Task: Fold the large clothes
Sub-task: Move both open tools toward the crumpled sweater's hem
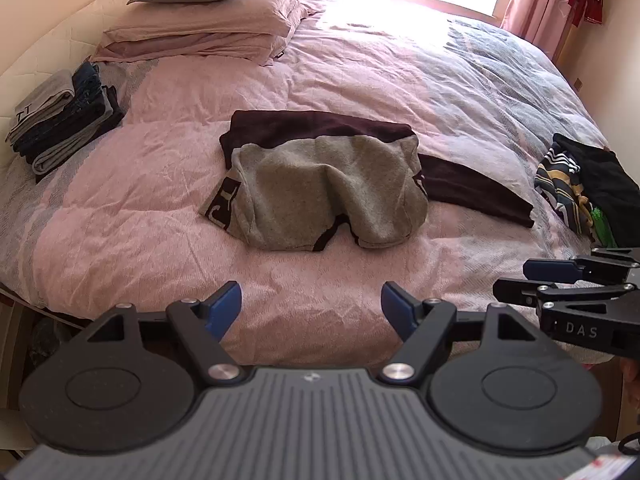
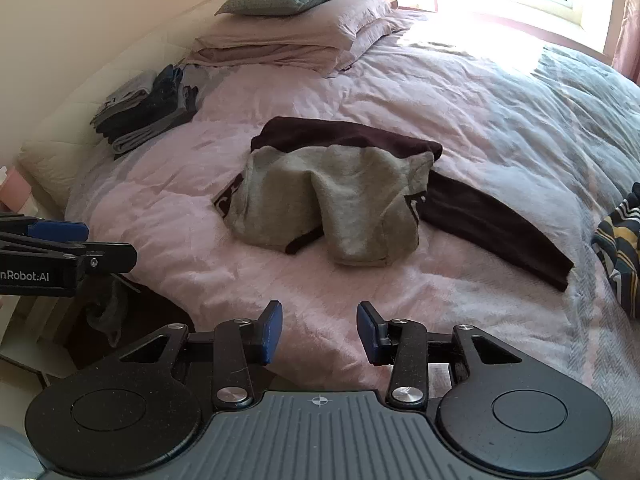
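Your bed (image 1: 460,92) serves as the folding surface, pillows (image 1: 208,24) pushed to its head. The sweater (image 1: 328,188), grey over dark maroon, lies half-folded mid-bed, one sleeve (image 1: 480,192) trailing toward the unfolded heap (image 1: 588,188). Finished clothes sit stacked (image 1: 68,120) by the headboard, probably to keep them apart. Your left claw (image 1: 312,308) hangs wide and empty; your right claw (image 2: 320,330), narrower, grips nothing either.

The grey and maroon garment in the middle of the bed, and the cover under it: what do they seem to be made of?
Garment: probably a soft knit or fleece, matte and fuzzy, slumping in thick folds. Bed cover: likely a woven cotton over padding, matte, finely wrinkled and puffy.
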Available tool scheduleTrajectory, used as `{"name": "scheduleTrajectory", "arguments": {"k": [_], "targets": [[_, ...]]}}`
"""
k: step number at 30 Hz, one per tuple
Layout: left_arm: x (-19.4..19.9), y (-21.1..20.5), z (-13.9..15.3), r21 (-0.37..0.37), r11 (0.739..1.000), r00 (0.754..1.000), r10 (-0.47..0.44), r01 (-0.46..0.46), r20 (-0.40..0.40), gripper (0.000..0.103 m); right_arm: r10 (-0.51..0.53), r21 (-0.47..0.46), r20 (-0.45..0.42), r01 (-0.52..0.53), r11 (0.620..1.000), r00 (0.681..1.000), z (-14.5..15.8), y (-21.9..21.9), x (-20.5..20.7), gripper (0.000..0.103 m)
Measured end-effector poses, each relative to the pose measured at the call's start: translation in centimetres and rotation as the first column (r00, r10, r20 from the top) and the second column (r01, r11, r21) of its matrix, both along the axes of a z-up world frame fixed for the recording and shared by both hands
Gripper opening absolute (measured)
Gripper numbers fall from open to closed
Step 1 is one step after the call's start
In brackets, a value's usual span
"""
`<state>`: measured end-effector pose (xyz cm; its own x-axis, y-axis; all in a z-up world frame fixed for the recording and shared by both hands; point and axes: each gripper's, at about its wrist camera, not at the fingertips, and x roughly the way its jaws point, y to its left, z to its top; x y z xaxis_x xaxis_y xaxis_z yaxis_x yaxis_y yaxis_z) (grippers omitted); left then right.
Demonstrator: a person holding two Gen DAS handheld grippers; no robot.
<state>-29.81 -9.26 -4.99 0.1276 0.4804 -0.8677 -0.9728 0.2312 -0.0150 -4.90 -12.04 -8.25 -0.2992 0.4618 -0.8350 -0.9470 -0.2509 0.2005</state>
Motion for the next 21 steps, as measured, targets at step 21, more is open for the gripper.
{"name": "scheduleTrajectory", "arguments": {"k": [21], "targets": [[-6.6,12.9,-4.9,-0.009,0.98,0.98,-0.198,0.197,-0.023,0.074,-0.22,0.025,0.126,0.219,0.976,0.967,-2.4,8.4,-3.0,0.038]]}}
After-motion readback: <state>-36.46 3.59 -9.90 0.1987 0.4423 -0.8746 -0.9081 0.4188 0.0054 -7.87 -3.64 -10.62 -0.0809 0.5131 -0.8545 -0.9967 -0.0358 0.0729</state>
